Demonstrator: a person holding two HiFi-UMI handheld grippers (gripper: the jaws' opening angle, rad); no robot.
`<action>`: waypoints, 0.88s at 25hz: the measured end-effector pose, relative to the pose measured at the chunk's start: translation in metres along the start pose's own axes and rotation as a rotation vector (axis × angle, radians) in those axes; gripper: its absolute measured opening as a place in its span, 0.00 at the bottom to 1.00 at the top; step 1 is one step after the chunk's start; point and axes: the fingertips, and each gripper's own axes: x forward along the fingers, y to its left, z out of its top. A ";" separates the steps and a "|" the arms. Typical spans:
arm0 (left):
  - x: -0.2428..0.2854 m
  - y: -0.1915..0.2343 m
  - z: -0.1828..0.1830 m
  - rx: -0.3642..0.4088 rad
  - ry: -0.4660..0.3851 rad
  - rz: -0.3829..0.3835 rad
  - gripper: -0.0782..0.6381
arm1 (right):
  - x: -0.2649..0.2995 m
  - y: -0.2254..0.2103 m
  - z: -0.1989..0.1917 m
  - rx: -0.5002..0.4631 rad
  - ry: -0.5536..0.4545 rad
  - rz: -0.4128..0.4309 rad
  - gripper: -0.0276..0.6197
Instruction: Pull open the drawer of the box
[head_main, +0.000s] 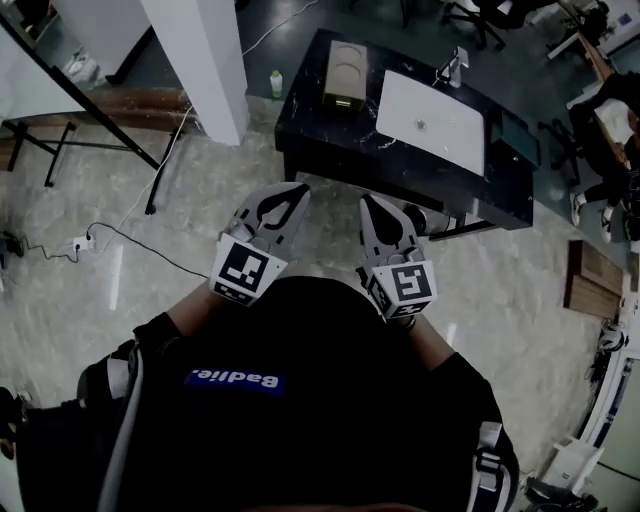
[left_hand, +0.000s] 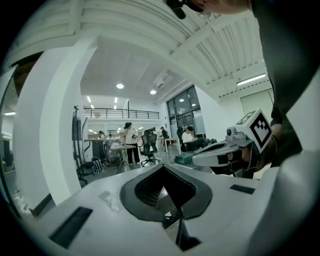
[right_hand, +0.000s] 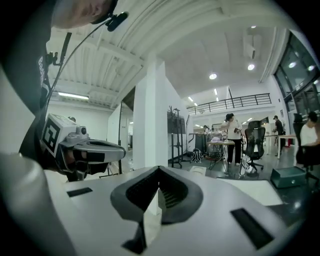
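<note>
A tan box (head_main: 345, 72) stands on the far left end of a black table (head_main: 330, 140), seen from above in the head view; its drawer face is not visible. Both grippers are held close to the person's chest, well short of the table and pointing toward it. My left gripper (head_main: 297, 190) is shut with its fingertips together and nothing between them, which the left gripper view confirms (left_hand: 163, 169). The right gripper (head_main: 366, 200) is likewise shut and holds nothing (right_hand: 159, 171). Each gripper also shows in the other's view, the right gripper (left_hand: 222, 152) and the left gripper (right_hand: 92, 149).
A white basin (head_main: 430, 120) with a faucet (head_main: 452, 68) fills the table's middle. A white pillar (head_main: 205, 60) rises at left, with a small bottle (head_main: 276, 83) by it. A cable and power strip (head_main: 75, 243) lie on the floor. People and office chairs (right_hand: 255, 142) stand far off.
</note>
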 end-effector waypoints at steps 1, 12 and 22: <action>-0.004 -0.007 0.006 -0.018 -0.013 0.006 0.11 | -0.010 0.000 0.004 -0.002 -0.021 -0.003 0.04; 0.016 -0.172 0.027 -0.054 0.010 -0.128 0.11 | -0.131 -0.020 -0.041 0.154 -0.063 -0.037 0.04; 0.025 -0.207 0.026 -0.106 -0.042 -0.240 0.11 | -0.158 -0.020 -0.024 0.072 -0.119 -0.086 0.04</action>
